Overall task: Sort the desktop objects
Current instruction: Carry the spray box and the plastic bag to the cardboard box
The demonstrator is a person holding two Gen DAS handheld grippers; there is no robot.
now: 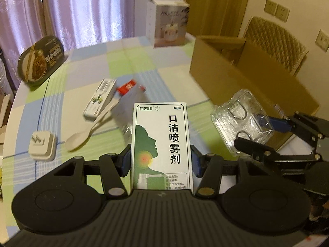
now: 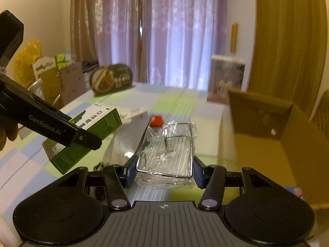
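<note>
My left gripper (image 1: 161,162) is shut on a white and green spray box (image 1: 161,144), held upright above the table. From the right wrist view the same spray box (image 2: 94,129) hangs at the left in the left gripper (image 2: 82,138). My right gripper (image 2: 164,170) is shut on a clear plastic-wrapped pack with wire frames (image 2: 168,152). That clear pack (image 1: 242,119) appears at the right in the left wrist view, held by the right gripper (image 1: 267,142) beside an open cardboard box (image 1: 236,76).
On the checked tablecloth (image 1: 86,65) lie a white spoon (image 1: 88,131), a white plug adapter (image 1: 42,144), a long white box (image 1: 100,98) and a red and white pack (image 1: 129,88). A dark oval food tray (image 1: 41,59) and a tall white carton (image 1: 170,22) stand at the back.
</note>
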